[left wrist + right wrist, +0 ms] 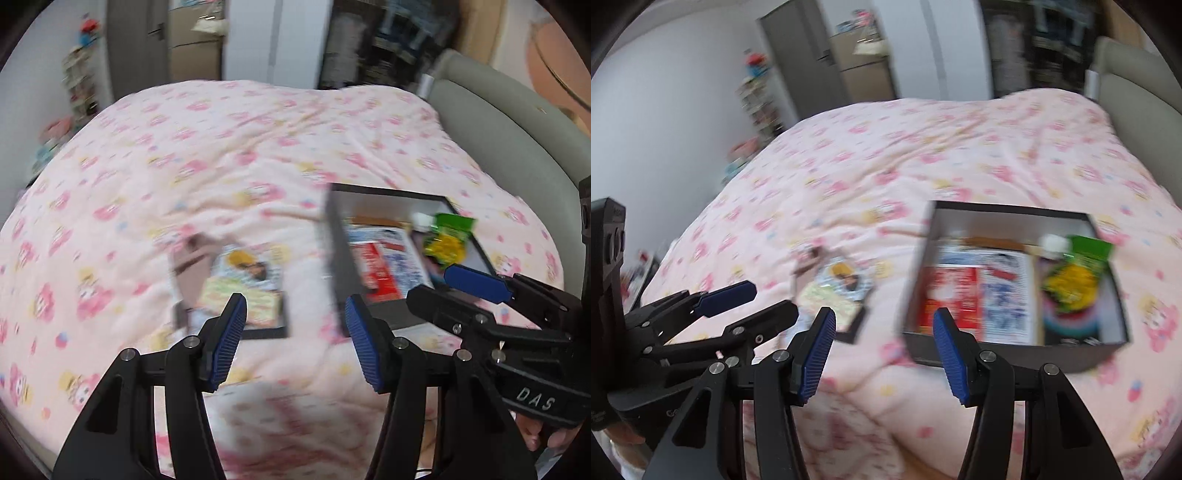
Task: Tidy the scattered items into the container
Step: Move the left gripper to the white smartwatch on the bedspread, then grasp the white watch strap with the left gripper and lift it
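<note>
Left wrist view. The left gripper (295,339) hangs over the bed (229,147) with its jaws released and nothing between them. Beyond them lies a flat packet (236,284) on the quilt, outside and just left of the box (341,258), so it reads as a stray item not yet tidied. The box, open-topped for dropping things in, already holds printed packets (384,266) and a green bag (448,236). The right gripper (448,284) reaches in from the right, over the box's near corner.

Right wrist view. The right gripper (884,354) is likewise spread and empty, above the quilt between the flat packet (833,295) and the box (923,277). The left gripper (753,301) enters at left, near the flat packet. Both seem positioned for a next pick.
</note>
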Demonstrator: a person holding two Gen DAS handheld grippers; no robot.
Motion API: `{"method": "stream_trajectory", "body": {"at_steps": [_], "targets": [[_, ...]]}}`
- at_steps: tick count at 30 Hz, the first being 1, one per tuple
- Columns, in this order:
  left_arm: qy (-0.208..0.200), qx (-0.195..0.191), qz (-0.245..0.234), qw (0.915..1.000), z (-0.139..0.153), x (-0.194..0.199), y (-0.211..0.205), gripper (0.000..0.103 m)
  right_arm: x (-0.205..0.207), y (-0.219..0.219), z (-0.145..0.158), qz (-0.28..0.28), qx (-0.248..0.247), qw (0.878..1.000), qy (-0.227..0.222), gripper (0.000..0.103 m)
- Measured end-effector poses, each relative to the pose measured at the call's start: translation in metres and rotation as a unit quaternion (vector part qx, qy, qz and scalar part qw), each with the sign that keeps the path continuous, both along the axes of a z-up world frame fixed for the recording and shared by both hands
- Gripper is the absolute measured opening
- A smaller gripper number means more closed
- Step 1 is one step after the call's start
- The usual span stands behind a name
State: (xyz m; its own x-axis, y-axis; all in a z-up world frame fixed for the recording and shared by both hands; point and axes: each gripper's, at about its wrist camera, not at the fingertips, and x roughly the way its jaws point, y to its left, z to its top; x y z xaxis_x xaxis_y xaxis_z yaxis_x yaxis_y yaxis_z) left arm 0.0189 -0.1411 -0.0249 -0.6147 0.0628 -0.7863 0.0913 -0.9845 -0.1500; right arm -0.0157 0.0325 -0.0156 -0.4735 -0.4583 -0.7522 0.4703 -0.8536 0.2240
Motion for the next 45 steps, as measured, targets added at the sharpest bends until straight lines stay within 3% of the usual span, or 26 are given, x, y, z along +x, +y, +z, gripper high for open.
{"method": "stream_trajectory", "body": {"at_steps": [7,15,28,37,40,44,45], "targets": [[-0.026,0.036,0.068,0.9967,-0.041,0.018,-0.081,0.057,-0.004,-0.084,-0.031,0.089,0.001,0.995,-0.038,0.051],[-0.073,0.085,0.132,0.9849,-0.102,0.015,-0.146,0.057,-0.025,-0.143,-0.089,0.12,0.048,0.987,-0.099,0.051],[-0.137,0.127,0.121,0.975,-0.175,-0.025,-0.161,0.055,-0.064,-0.18,-0.159,0.141,0.089,0.971,-0.172,0.048],[-0.161,0.171,0.101,0.9667,-0.203,-0.043,-0.162,0.054,-0.072,-0.18,-0.172,0.14,0.088,0.97,-0.179,0.044],[-0.162,0.183,0.104,0.9641,-0.21,-0.045,-0.164,0.049,-0.071,-0.179,-0.171,0.137,0.087,0.971,-0.178,0.044],[-0.163,0.219,0.103,0.9566,-0.213,-0.045,-0.17,0.023,-0.069,-0.176,-0.171,0.137,0.081,0.97,-0.185,0.044],[-0.164,0.221,0.103,0.9558,-0.212,-0.045,-0.17,0.023,-0.068,-0.176,-0.171,0.138,0.081,0.97,-0.185,0.044]]}}
